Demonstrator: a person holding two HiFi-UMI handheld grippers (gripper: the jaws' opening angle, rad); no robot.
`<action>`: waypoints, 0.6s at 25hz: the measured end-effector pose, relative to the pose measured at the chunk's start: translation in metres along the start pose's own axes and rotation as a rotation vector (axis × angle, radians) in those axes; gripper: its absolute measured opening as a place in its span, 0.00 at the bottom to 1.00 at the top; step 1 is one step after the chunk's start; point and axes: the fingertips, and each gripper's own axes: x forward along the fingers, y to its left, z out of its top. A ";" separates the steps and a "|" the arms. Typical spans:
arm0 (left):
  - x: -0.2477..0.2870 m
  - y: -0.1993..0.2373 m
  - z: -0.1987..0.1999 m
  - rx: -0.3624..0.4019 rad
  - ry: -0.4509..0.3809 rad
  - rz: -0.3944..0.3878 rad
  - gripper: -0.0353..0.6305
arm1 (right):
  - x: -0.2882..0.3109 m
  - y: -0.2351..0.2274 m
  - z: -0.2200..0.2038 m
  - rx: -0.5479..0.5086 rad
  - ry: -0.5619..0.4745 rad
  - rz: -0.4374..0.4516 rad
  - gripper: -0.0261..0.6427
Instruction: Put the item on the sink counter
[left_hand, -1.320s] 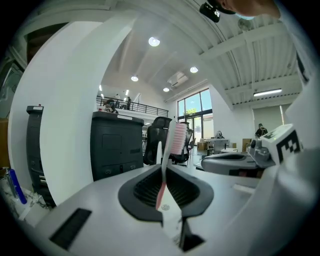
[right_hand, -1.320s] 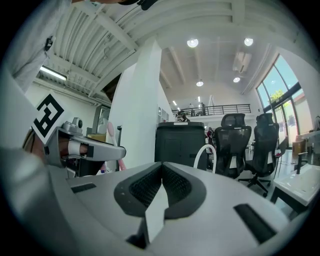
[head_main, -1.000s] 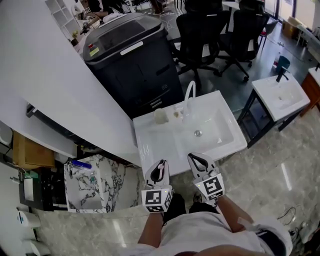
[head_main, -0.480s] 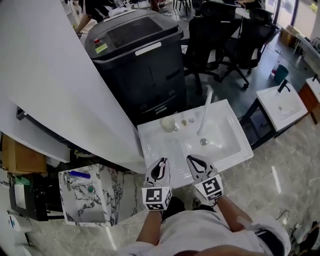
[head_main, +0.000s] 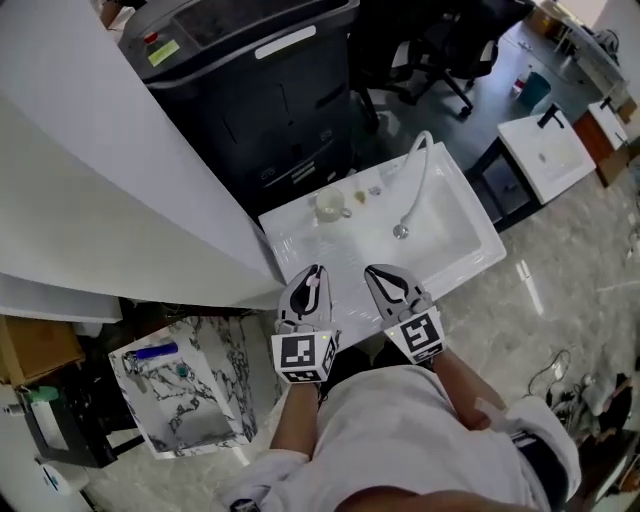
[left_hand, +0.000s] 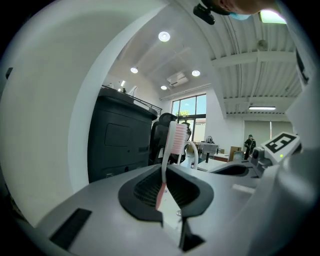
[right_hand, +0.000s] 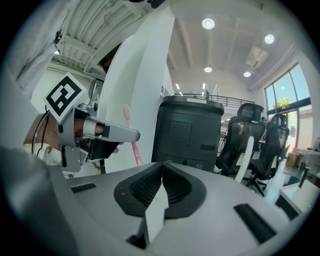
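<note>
Your left gripper is clamped on a pink-and-white toothbrush, whose bristle head stands up above the jaws. Your right gripper, just beside it, is closed on nothing. Both are at the near edge of the white sink worktop. Farther back, a cup stands near the faucet. A black machine is behind.

toothbrush base hidden, counter trinkets unidentifiable

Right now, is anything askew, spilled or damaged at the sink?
Nothing stands out. The cup stands upright on the sink counter, the left claw holds a pink toothbrush by its handle, and the right claw is shut, empty.
</note>
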 end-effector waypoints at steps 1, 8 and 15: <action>0.002 0.001 -0.001 -0.003 0.006 -0.015 0.10 | 0.001 0.000 -0.003 0.009 0.011 -0.009 0.05; 0.021 0.002 -0.007 -0.011 0.015 -0.086 0.10 | 0.008 -0.008 -0.016 0.035 0.062 -0.052 0.05; 0.034 0.001 -0.010 -0.008 0.027 -0.116 0.10 | 0.016 -0.011 -0.020 0.048 0.064 -0.064 0.05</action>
